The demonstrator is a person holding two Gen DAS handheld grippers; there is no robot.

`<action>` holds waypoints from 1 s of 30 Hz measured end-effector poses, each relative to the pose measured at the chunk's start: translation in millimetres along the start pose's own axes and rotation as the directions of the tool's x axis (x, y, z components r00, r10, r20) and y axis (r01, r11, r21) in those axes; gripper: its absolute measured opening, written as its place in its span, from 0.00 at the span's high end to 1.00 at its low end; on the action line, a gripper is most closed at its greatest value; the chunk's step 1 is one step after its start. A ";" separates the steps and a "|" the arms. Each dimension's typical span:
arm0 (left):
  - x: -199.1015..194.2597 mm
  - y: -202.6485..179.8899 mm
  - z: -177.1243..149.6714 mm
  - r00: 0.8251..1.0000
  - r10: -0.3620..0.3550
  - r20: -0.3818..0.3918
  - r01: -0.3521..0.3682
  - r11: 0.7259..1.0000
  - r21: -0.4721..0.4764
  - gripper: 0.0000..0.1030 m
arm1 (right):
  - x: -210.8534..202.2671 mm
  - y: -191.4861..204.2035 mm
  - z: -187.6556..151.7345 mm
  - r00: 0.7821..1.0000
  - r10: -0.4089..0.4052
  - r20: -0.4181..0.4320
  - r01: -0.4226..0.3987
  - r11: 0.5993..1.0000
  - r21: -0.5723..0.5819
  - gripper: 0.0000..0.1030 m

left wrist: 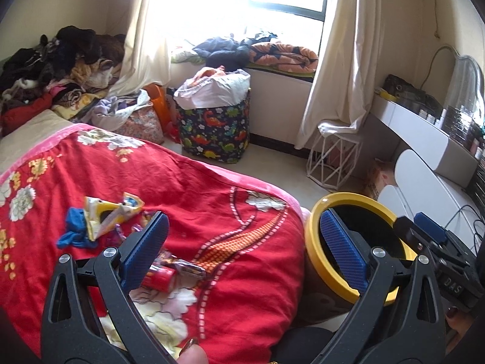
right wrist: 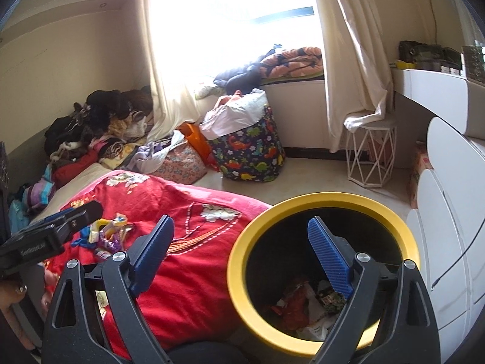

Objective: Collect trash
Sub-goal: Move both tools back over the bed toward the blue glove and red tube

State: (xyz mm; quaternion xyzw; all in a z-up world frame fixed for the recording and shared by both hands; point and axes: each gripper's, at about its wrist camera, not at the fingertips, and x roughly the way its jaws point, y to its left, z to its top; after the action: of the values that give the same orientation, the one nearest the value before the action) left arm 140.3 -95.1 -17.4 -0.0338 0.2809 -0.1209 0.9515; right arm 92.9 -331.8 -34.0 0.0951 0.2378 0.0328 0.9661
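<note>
A yellow-rimmed bin [right wrist: 239,257] stands beside the bed; red and white wrappers [right wrist: 298,306] lie at its bottom. It also shows in the left wrist view [left wrist: 312,230]. On the red blanket [left wrist: 212,206] lie a yellow crumpled wrapper [left wrist: 106,212], a blue scrap [left wrist: 74,230] and a red-purple wrapper [left wrist: 169,270]. My left gripper [left wrist: 248,239] is open and empty above the blanket's edge, its left finger beside the red-purple wrapper. My right gripper [right wrist: 242,242] is open and empty over the bin's rim. The trash pile also shows in the right wrist view [right wrist: 109,232].
A dinosaur-print basket [left wrist: 215,130] with a white bag stands by the window. A white wire stool [left wrist: 333,157] and a white dresser [left wrist: 424,139] are at the right. Clothes [left wrist: 54,66] are piled at the bed's far end. The floor between bed and dresser is narrow.
</note>
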 end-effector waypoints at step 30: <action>-22.6 116.0 5.2 0.971 0.237 0.027 -0.231 0.963 -0.140 0.11 | 30.8 128.3 -15.7 0.963 0.239 -0.125 -0.263 0.937 -0.231 0.14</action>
State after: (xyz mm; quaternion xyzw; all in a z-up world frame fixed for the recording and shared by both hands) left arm 149.3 22.9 -16.4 -0.0679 0.2696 0.0123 0.9605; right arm 110.5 -200.1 -36.1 0.0026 0.2633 0.1896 0.9459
